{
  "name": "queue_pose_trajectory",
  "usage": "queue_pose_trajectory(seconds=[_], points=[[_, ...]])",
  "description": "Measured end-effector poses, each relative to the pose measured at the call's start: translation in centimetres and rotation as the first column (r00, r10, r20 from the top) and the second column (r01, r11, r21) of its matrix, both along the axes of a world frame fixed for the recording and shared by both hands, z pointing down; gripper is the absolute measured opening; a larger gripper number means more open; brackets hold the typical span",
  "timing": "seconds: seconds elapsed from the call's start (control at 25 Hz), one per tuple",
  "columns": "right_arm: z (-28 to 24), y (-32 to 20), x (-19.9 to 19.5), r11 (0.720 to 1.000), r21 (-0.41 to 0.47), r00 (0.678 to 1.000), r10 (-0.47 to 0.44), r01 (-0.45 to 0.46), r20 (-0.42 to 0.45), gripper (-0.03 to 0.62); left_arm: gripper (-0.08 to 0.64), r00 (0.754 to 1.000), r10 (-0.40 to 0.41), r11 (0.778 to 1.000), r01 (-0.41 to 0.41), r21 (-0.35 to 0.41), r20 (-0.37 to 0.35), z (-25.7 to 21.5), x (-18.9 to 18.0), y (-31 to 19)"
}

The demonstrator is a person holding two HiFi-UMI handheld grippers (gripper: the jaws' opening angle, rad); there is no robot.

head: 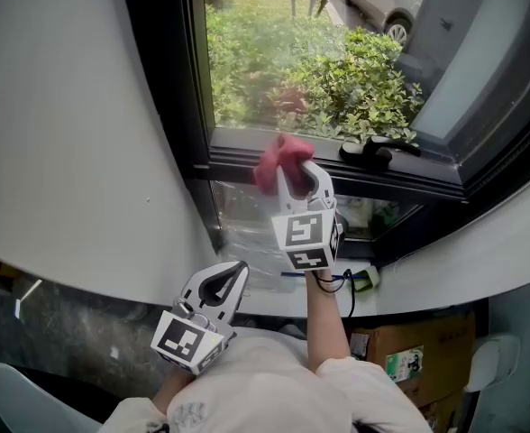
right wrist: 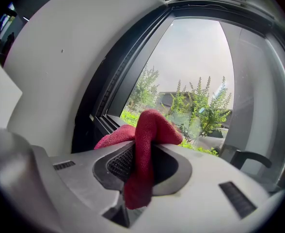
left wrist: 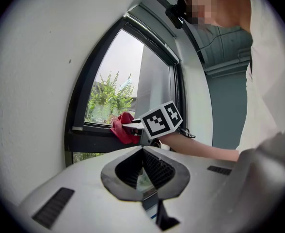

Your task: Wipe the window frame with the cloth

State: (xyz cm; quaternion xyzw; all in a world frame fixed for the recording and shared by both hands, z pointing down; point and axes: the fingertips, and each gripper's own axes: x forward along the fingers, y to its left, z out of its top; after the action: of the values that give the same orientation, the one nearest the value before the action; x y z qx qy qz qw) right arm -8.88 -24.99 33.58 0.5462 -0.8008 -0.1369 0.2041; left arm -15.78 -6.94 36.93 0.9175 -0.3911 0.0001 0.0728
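The right gripper [right wrist: 141,165] keeps its jaws pinched on the red cloth [right wrist: 150,127], and the cloth lies against the lower bar of the dark window frame [head: 238,158], a little to the left of the black handle [head: 379,151]. The left gripper [head: 232,276] hangs lower, close to the person's body (well apart from the frame), with its jaws pressed together and nothing between them.

Perhaps a home: garden-facing window [head: 274,57]
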Motion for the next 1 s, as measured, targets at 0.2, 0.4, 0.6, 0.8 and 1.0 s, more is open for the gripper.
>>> queue_pose_trajectory(seconds=[0.2,0.4,0.6,0.8,1.0], points=[[-0.1,0.1,1.2,1.000,0.001,1.000,0.023,-0.023,0.011,0.084,0.008,1.000,0.005,1.000,-0.005,0.006,-0.002,-0.2,0.2,0.1],[0.0,0.1,2.5,0.999,0.000,0.998,0.050,-0.050,0.025,0.084,0.008,1.000,0.009,1.000,-0.009,0.003,-0.004,-0.1,0.1,0.1],[-0.1,0.2,3.4,0.998,0.001,0.997,0.069,-0.069,0.039,0.084,0.008,1.000,0.007,1.000,-0.007,-0.001,-0.010,-0.1,0.1,0.3],[-0.1,0.3,4.5,0.996,-0.001,0.995,0.085,-0.085,0.052,0.084,0.009,1.000,0.007,1.000,-0.007,0.004,-0.007,-0.2,0.0,0.4],[-0.1,0.3,5.5,0.995,-0.003,0.993,0.104,-0.104,0.058,0.084,0.008,1.000,0.002,1.000,-0.002,0.007,-0.007,-0.2,-0.1,0.3]])
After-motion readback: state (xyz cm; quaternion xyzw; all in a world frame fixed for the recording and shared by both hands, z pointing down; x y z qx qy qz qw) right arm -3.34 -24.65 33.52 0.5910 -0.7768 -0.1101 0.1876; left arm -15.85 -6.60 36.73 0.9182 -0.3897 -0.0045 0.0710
